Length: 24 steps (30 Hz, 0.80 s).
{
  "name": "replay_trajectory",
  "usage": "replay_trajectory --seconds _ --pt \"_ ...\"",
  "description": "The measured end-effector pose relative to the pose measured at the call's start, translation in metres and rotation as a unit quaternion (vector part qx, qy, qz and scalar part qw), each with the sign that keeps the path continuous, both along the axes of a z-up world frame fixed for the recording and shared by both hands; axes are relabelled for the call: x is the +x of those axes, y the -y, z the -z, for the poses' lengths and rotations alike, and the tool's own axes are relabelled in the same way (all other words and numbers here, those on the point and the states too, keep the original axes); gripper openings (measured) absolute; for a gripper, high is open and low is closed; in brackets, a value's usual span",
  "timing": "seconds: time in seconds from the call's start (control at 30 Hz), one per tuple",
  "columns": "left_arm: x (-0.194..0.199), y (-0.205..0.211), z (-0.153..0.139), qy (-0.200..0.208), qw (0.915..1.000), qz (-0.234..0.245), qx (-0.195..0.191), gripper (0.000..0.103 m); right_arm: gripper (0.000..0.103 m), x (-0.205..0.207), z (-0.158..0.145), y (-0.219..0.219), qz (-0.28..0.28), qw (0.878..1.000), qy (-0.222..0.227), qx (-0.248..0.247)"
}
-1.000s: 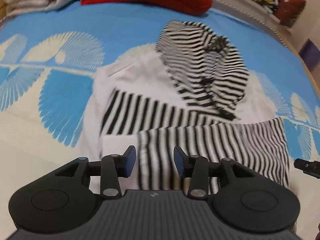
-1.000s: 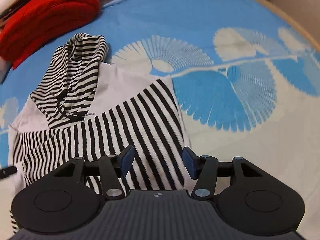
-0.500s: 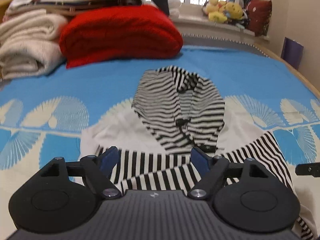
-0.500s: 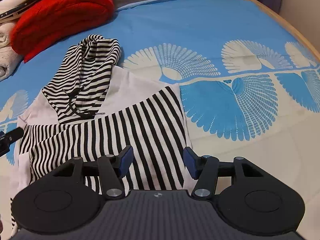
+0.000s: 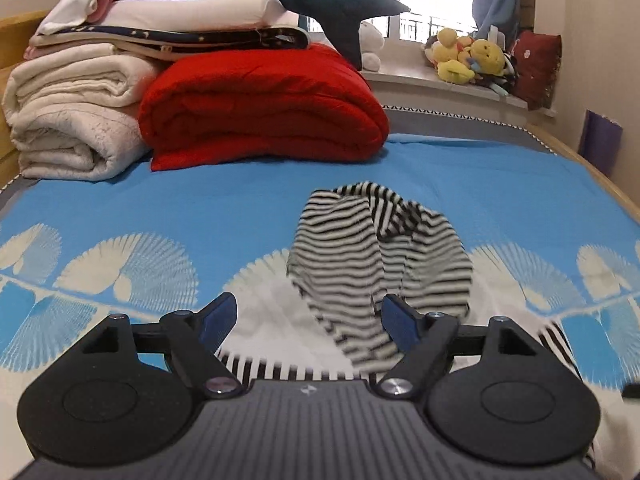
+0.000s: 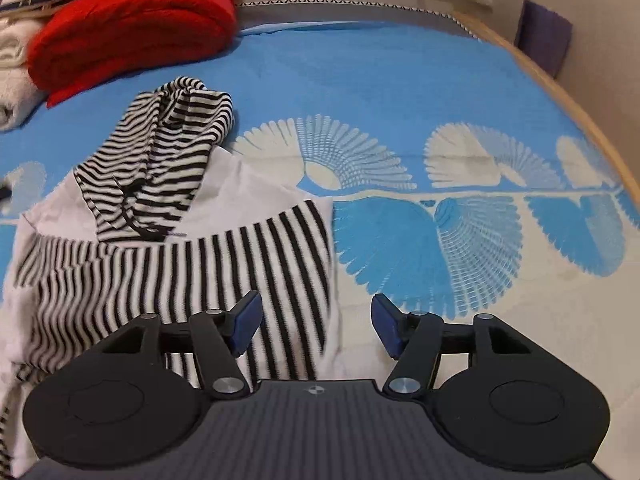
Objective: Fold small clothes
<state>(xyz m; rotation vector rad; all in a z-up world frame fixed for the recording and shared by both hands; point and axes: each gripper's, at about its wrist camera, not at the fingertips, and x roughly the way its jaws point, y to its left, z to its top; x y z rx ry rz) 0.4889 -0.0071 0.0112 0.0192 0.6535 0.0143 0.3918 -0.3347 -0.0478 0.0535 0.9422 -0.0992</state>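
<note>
Fingers: left gripper (image 5: 308,322) spread wide, having just closed a trifle, nothing between the pads; right gripper (image 6: 316,326) also spread, jaws just been opening, empty, poised over the garment's right edge. Striped hooded top (image 6: 168,240) lies flat mid-bed on the blue bedspread (image 6: 400,92), sleeves folded across its white body. Long axis runs toward the headboard end, hood (image 5: 376,256) pointing at the red blanket (image 5: 260,108). Open bedspread to the right, up to the wooden bed edge (image 6: 560,96).
</note>
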Motion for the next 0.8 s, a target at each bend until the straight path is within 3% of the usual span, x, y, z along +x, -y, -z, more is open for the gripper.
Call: replay_trajectory --seconds 0.03,0.1,0.17,0.2,0.33,0.47,0.53,0.6,0.7,0.8 --pt "0.013 0.001 0.001 -0.001 1.0000 0.000 0.000 0.072 0.063 0.000 0.002 0.001 -0.001 1.000 -0.002 -0.005" --pt "0.048 0.003 0.005 0.000 0.9999 0.012 -0.004 0.039 0.063 -0.001 0.007 0.005 -0.004 1.000 -0.010 -0.008" --pt "0.084 0.005 0.012 -0.006 0.9996 0.027 -0.004 0.013 0.063 0.000 0.010 0.010 0.002 1.000 -0.015 -0.006" --pt "0.106 0.007 0.017 -0.010 0.9995 0.031 -0.002 0.010 0.063 0.001 0.012 0.012 0.004 1.000 -0.015 -0.008" --pt "0.194 0.007 0.040 -0.041 0.9989 0.008 -0.020 0.010 0.063 0.006 0.017 0.015 0.013 1.000 -0.020 -0.010" --pt "0.264 0.007 0.061 -0.045 0.9987 -0.011 -0.022 0.013 0.063 0.010 0.021 0.012 0.007 1.000 -0.024 -0.012" --pt "0.297 0.004 0.074 -0.057 0.9973 -0.032 -0.034 0.027 0.063 0.011 0.024 0.010 0.003 1.000 -0.026 -0.016" --pt "0.323 0.000 0.086 -0.076 0.9947 -0.049 -0.049 0.066 0.063 0.013 0.028 0.010 0.000 0.999 -0.030 -0.016" --pt "0.359 0.003 0.099 -0.102 0.9928 -0.054 -0.033 0.071 0.063 0.016 0.032 0.016 0.010 0.999 -0.037 -0.014" --pt "0.385 0.005 0.113 -0.140 0.9878 -0.051 -0.046 0.072 0.063 0.017 0.034 0.020 0.013 0.999 -0.038 -0.017"
